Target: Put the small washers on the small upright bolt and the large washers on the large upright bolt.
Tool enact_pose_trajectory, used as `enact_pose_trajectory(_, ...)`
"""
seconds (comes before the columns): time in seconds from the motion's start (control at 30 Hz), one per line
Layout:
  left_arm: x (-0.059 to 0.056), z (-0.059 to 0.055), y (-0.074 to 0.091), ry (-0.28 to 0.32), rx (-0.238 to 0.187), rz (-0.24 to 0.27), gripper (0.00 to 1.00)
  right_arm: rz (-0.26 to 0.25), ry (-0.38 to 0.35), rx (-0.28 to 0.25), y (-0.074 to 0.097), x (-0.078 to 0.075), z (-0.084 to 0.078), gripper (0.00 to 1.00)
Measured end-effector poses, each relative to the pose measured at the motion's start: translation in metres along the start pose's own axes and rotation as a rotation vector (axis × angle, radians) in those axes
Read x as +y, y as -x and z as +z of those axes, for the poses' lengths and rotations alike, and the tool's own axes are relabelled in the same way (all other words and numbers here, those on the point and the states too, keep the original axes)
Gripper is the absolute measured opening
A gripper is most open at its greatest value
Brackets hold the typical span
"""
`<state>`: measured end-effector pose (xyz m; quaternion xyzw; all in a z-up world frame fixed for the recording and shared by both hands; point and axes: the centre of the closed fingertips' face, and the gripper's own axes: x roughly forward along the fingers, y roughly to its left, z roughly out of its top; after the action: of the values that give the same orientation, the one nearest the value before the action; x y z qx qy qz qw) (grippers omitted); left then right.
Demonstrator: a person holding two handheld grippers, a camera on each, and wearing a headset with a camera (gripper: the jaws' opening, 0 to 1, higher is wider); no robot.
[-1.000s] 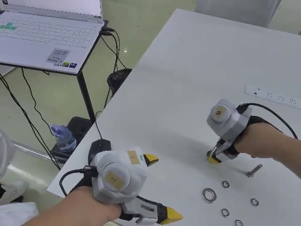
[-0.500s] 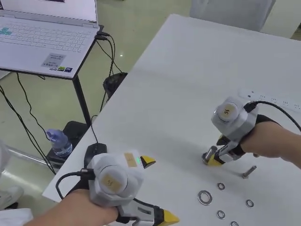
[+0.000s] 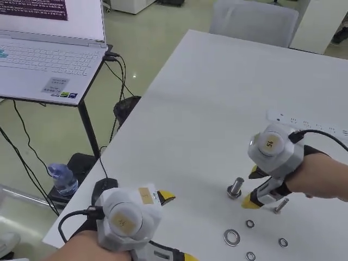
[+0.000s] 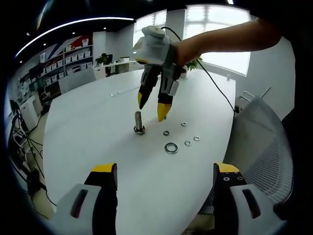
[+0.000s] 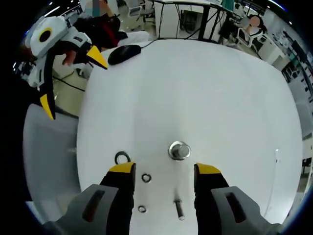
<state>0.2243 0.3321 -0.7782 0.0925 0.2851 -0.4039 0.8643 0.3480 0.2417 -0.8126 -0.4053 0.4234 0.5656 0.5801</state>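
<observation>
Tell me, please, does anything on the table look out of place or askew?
The small bolt lies on its side on the table, near the loose washers, while the large bolt stands upright. Washers could hardly be stacked on it as it lies.

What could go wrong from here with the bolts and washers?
1. The right gripper is open close beside the upright large bolt; a careless move might tip it.
2. The small bolt lies on its side, so the small washers have no post yet.
3. The large washer lies flat on the table, so the jaws may slip on it.
</observation>
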Motion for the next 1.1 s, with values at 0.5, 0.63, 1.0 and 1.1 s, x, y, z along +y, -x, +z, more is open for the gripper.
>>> enact_pose_trajectory(0.5,-0.004,-0.006,0.001,0.004,0.018,0.003,0.79,0.002,0.001,-0.050,0.006,0.036,0.000,0.52)
enact_pose_trajectory(0.63,-0.005,-0.005,0.001,0.004,0.014,0.002,0.78,0.013,0.003,-0.069,0.003,0.047,0.001,0.53)
enact_pose_trajectory(1.0,-0.009,-0.006,0.003,0.001,0.010,0.009,0.78,0.017,0.052,-0.065,-0.002,0.076,-0.006,0.52)
enact_pose_trajectory(1.1,-0.009,-0.007,0.004,-0.001,0.010,0.009,0.77,0.001,0.090,-0.046,-0.005,0.078,-0.008,0.49)
